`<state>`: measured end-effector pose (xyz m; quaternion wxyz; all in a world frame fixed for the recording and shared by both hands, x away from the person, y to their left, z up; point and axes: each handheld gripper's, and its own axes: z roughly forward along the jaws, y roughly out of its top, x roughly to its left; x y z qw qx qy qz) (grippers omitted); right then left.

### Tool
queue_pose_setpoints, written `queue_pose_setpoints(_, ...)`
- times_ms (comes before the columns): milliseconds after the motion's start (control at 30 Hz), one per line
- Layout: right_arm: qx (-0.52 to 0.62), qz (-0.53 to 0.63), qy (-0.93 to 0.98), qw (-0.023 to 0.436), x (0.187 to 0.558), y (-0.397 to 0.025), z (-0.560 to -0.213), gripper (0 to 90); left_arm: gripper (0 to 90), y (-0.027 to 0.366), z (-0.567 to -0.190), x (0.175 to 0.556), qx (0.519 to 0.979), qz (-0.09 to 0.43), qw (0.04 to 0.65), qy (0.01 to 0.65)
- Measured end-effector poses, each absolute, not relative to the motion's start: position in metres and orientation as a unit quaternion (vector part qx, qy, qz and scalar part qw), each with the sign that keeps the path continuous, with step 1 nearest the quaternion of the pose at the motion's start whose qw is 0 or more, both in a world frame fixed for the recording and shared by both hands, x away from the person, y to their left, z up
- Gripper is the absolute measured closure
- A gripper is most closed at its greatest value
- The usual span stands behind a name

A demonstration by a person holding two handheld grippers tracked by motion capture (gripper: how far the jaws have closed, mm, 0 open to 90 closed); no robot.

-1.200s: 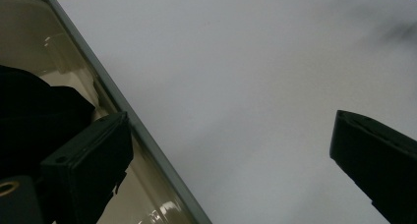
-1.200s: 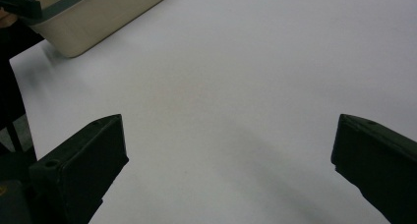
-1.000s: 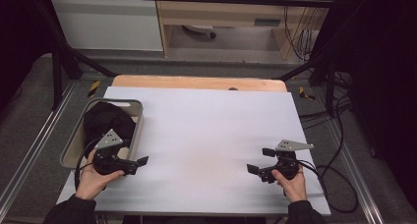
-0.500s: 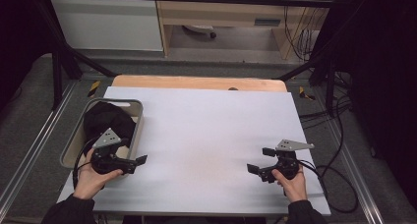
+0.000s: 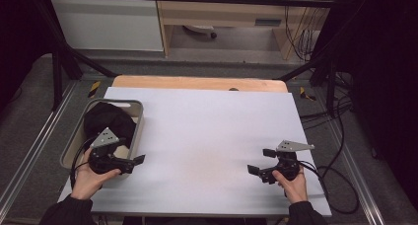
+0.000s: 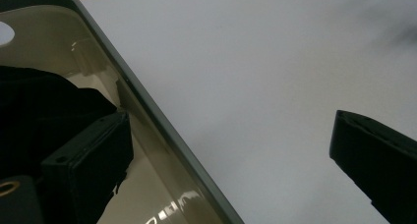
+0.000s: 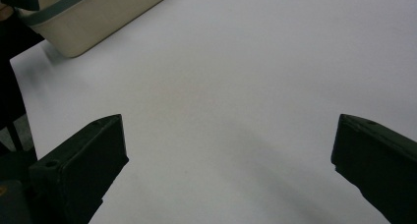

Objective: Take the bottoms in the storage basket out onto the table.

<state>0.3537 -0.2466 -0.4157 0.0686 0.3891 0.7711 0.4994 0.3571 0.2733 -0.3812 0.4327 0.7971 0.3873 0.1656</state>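
Note:
A beige bin (image 5: 74, 141) with a grey rim stands at the table's left edge and holds a black cloth (image 5: 106, 121). My left gripper (image 5: 137, 163) hovers open over the bin's near right rim (image 6: 162, 135); one jaw is above the inside beside the black cloth (image 6: 34, 111), the other above the white table. My right gripper (image 5: 261, 162) is open near the front right of the table, a little above the bare white surface, with nothing between its jaws. The bin (image 7: 93, 17) sits far off in the right gripper view.
A white sheet (image 5: 207, 136) covers the table, with a wooden strip (image 5: 197, 83) along its far edge. Cables (image 5: 340, 180) trail off the right side. A metal frame and cabinets stand beyond the table.
My left gripper has drifted slightly right, over the bin's near right rim. The right gripper has stayed in place.

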Motion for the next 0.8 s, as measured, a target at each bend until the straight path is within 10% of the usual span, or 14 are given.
queue_pose_setpoints(800, 0.388, 0.495, 0.775, 0.067, 0.355, -0.246, -0.417, 0.7, 2.6, 0.29, -0.377, 0.363, 0.787, 0.174, 0.427, 0.41)
